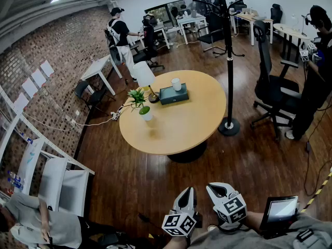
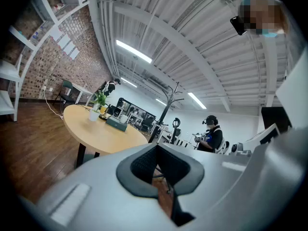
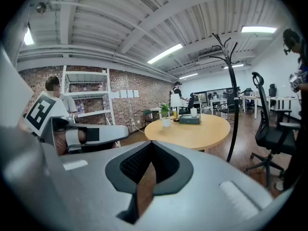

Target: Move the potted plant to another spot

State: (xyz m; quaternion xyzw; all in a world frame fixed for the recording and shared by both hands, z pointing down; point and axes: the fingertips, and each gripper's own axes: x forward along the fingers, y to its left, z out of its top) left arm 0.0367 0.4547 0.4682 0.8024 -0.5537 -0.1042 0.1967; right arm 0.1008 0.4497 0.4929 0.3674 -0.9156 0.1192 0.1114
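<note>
Both claws are clenched and gripping nothing. The left gripper [image 1: 187,193] is pointing level, its dark pads pressed together with only wooden floor showing beyond them. The right gripper [image 1: 217,190] is tilting slightly downward just beside it, its jaws likewise closed and empty. Both are hanging close to the person's body at the bottom of the head view, each carrying its marker cube.

Well ahead of them, a round wooden table [image 1: 167,139] is standing on the dark floor. The potted plant [image 1: 141,105], green leaves in a small white pot, is sitting near the table's left edge. A white-shaded lamp [image 1: 144,76] is standing just behind it, and a dark box [image 1: 174,94] with a white cup [image 1: 176,83] is lying further along.

By the look of it, the task is only starting: the plant is sitting untouched and well apart from both claws. The next move probably calls for walking up to the table, opening one claw, and closing it on the pot rather than the leaves, while keeping clear of the lamp.
</note>
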